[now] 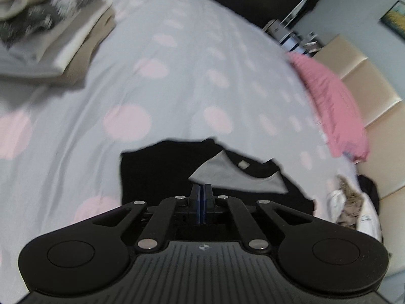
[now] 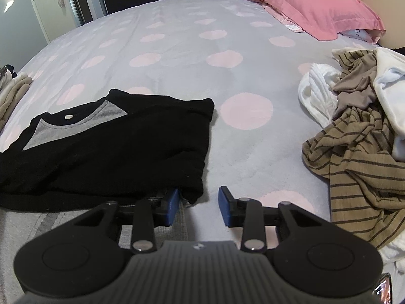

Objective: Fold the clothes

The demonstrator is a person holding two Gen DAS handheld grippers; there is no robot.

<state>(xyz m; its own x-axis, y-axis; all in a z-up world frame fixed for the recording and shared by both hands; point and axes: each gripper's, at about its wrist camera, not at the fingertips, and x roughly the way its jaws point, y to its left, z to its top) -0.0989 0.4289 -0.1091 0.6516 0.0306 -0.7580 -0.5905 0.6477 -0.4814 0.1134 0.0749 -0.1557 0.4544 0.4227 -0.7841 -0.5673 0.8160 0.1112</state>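
A folded black top with a grey neck panel (image 2: 106, 141) lies on the bed; it also shows in the left wrist view (image 1: 177, 167). My left gripper (image 1: 201, 190) is shut with nothing between its pads, hovering above the top's near edge. My right gripper (image 2: 200, 200) is open at the top's near right corner, and the left pad (image 2: 173, 202) touches the fabric edge. A heap of unfolded clothes (image 2: 354, 126), striped brown, taupe and white, lies at the right.
The bed has a grey cover with pink dots (image 2: 189, 50). A stack of folded clothes (image 1: 50, 25) sits at the far left. A pink pillow (image 2: 303, 2) lies by the beige headboard (image 1: 367, 81). A door (image 2: 50, 2) stands beyond.
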